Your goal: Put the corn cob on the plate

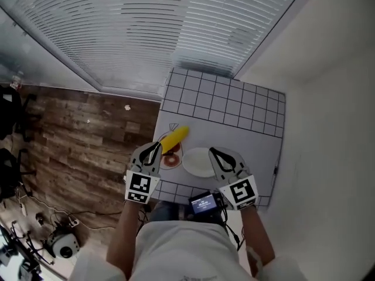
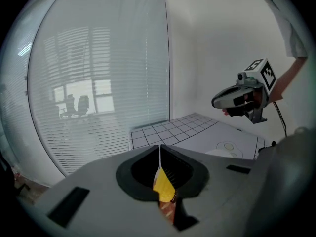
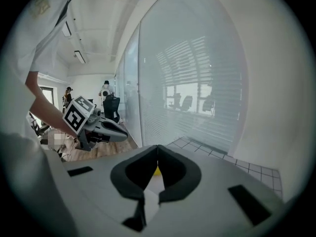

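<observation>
- Left of plate (image 1: 199, 163): corn cob (image 1: 174, 138) lies nr table (image 1: 234, 127) left edge.
- Either side of plate: left gripper (image 1: 156, 148) & right gripper (image 1: 214, 152), jaws together, nothing btwn.
- Beyond plate: bare tabletop.

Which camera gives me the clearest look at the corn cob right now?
The head view: the corn cob lies in plain sight on the table, left of the white plate. The left gripper view shows only a yellow piece past its closed jaws; the right gripper view, a tiny yellow spot.
</observation>
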A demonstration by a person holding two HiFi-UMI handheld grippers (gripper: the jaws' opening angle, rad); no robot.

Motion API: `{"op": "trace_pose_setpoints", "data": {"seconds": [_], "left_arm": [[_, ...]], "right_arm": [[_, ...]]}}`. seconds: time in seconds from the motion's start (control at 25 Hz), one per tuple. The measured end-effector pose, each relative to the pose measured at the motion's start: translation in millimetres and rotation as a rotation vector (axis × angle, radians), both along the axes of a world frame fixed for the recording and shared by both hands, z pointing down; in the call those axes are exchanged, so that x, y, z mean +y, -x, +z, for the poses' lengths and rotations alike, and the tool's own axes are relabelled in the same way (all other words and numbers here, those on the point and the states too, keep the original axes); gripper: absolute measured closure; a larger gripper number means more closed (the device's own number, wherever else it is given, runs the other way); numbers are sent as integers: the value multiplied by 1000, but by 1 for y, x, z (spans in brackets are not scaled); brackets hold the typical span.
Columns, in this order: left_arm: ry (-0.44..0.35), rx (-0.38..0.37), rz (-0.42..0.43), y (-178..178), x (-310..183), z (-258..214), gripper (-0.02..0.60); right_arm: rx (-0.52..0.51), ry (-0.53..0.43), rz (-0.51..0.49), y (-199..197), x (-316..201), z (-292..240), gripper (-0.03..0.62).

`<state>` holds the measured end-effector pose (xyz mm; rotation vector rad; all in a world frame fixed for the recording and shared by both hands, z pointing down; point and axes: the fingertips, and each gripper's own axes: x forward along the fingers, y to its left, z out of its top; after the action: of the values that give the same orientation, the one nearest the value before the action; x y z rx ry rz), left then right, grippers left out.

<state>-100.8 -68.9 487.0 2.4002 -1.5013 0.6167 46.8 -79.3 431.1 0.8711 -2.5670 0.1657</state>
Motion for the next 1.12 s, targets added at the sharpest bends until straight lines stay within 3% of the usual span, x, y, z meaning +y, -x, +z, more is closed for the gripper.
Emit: {"op": "trace_pose_setpoints", "data": {"seconds": [0.4, 0.52, 1.12], "left_arm": [[96, -57, -6, 2, 13, 36, 574], [118, -54, -17, 3, 14, 43, 574], [195, -110, -23, 8, 11, 68, 572]], "right_arm": [[53, 48, -197, 33, -10, 36, 585], [47, 76, -240, 44, -15, 46, 565], [208, 104, -472, 72, -23, 104, 439]]}}
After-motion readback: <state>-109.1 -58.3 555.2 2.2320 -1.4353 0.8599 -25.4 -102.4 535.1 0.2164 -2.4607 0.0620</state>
